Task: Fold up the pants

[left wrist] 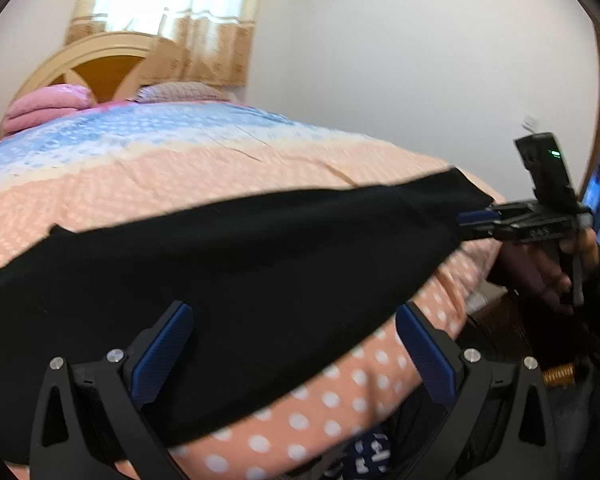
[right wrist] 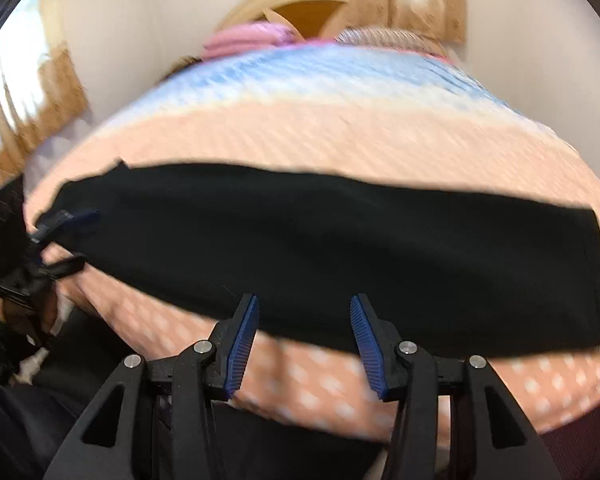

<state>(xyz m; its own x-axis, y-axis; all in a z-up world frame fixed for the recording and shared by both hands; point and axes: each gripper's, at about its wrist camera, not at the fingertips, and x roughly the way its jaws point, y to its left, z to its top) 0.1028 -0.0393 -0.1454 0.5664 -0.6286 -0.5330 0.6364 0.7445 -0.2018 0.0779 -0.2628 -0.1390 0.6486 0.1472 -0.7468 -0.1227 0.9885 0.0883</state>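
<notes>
Spread across a peach polka-dot bedspread (right wrist: 340,384), black fabric pants (right wrist: 340,248) lie as one long flat strip, apparently folded leg over leg already. Left gripper (left wrist: 296,356) stands wide open, empty; right gripper (right wrist: 304,340) half open, empty. Crosswise folds remain.

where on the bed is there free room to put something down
The widest free patch is the peach and blue bedspread between the black pants and the pink pillows at the headboard. A narrow dotted strip lies bare between the pants and the near bed edge. It is crowded at the pants' ends, where the left gripper and right gripper work.
</notes>
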